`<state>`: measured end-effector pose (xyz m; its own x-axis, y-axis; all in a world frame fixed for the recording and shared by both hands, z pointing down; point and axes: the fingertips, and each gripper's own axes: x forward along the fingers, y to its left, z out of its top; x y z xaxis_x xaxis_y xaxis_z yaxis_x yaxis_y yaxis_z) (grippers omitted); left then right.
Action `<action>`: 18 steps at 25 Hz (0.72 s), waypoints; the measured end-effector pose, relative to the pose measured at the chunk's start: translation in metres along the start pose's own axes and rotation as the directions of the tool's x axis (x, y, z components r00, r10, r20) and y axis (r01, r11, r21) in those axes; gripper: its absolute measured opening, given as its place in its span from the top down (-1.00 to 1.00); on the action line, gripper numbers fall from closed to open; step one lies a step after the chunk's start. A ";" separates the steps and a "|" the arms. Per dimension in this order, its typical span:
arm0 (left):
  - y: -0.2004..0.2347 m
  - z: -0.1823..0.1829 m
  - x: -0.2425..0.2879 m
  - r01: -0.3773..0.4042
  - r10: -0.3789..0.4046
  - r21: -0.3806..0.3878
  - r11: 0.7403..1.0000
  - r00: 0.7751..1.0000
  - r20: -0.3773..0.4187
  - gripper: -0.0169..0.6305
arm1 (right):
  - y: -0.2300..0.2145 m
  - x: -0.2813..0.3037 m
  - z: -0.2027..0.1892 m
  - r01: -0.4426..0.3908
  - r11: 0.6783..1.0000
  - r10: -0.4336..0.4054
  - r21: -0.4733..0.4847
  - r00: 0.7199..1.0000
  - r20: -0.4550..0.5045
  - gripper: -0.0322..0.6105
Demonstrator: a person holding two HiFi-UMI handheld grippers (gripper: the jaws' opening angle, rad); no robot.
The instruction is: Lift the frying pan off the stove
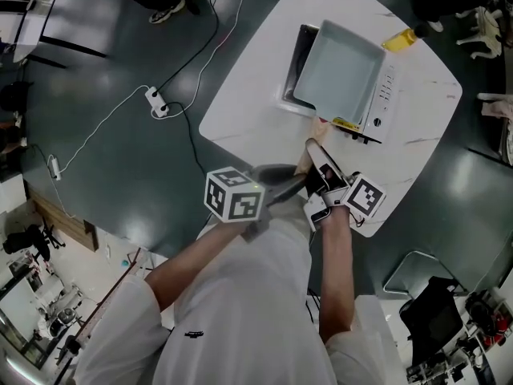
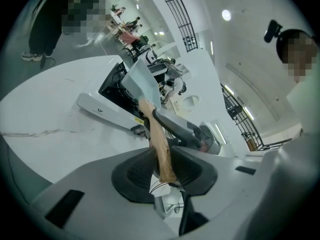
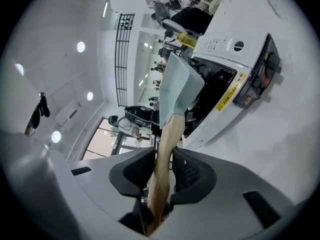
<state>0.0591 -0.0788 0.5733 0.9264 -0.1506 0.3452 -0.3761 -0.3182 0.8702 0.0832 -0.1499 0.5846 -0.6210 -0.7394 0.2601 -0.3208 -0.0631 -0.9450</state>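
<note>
Our left gripper [image 2: 162, 165] has its dark pads pinched on the wooden handle [image 2: 159, 143] near its free end. Our right gripper [image 3: 164, 170] is clamped on the same handle farther up, so it sits between the left jaws and the frying pan [image 1: 337, 72]. That pale blue square pan lies over the white stove [image 1: 386, 95] on the white table [image 1: 248, 103], though we cannot tell whether it touches the burner; a yellow bottle [image 1: 398, 39] is just beyond the stove, and cables with a power strip [image 1: 158, 103] run over the dark floor [image 1: 120, 46] to our left.
</note>
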 end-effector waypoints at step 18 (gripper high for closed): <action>-0.084 0.020 -0.049 0.070 -0.079 0.157 0.985 0.996 0.052 0.64 | 0.113 -0.029 0.001 -0.095 0.983 0.107 -0.158 0.992 0.073 0.59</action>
<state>0.0445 -0.0631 0.4767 0.9507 -0.1736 0.2570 -0.3093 -0.4709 0.8262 0.0657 -0.1358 0.4701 -0.5978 -0.7889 0.1420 -0.3694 0.1139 -0.9223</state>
